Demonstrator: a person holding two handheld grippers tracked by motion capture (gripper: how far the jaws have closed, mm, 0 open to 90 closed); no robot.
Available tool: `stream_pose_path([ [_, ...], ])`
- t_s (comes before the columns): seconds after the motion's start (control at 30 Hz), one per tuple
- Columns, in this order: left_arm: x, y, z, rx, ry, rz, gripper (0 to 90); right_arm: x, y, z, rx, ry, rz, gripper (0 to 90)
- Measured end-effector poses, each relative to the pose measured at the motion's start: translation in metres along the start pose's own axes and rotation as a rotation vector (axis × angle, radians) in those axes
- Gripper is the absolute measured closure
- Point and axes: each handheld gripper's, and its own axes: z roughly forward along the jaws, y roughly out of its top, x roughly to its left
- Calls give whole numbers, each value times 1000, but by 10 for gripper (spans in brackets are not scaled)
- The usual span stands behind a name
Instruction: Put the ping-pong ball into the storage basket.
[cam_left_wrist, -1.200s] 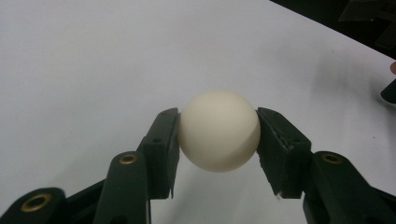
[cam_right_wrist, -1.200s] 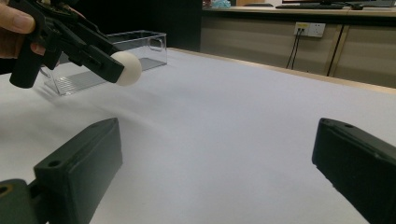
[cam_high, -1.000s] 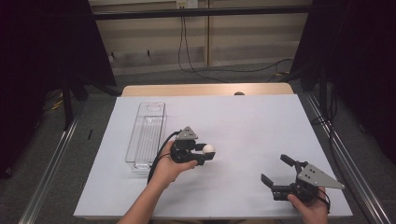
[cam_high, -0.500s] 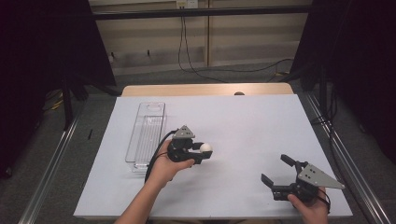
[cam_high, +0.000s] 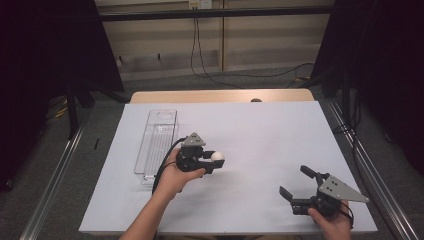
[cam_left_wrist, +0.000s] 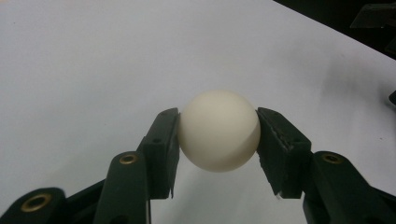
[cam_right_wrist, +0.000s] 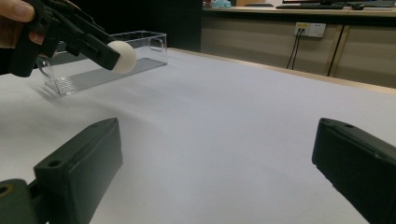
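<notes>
Left gripper (cam_high: 209, 162) clamped on a white ball (cam_high: 217, 157); the left gripper view has both pads pressed on opposite sides of the ball (cam_left_wrist: 218, 130), which sits between the jaw tips, lifted off the white table cover (cam_left_wrist: 84, 60). Ball looks like a smooth, light, ping-pong type. Grip is across the middle, seems secure.

The relation that matters: clear plastic bin (cam_high: 156, 145) lies just to the left of the left gripper in the high view, close beside the hand (cam_high: 175, 175). Its long axis runs away from the person, front to back on the table. The jaws point to the right, away from the bin, so the ball is on the far side of the gripper from it. Likely next move, judged from the layout: swing the ball left, over the near wall of the bin, and release it inside. A narrow bin means the drop should sit over the centreline, or the ball could bounce off the rim.

Bin looks empty as far as can be seen. In the right gripper view, the ball (cam_right_wrist: 122, 56) hangs in front of the bin's (cam_right_wrist: 140, 46) near end.

Right gripper (cam_high: 300, 187) sits at the near right of the table, jaws spread wide, nothing between them, well apart from both ball and bin. Left hand is far nearer the bin; this is the left's job.
</notes>
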Motion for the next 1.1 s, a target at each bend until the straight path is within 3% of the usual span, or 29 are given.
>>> stream_pose_path([
  [0.63,6,1,-7,-28,5,-18,511,-1,0,0,0,0,-7,11],
  [0.7,7,2,-10,-12,14,-14,511,-1,0,-1,0,0,-7,11],
  [1.1,13,3,-17,-19,33,-23,511,-1,0,-1,-1,1,-7,12],
])
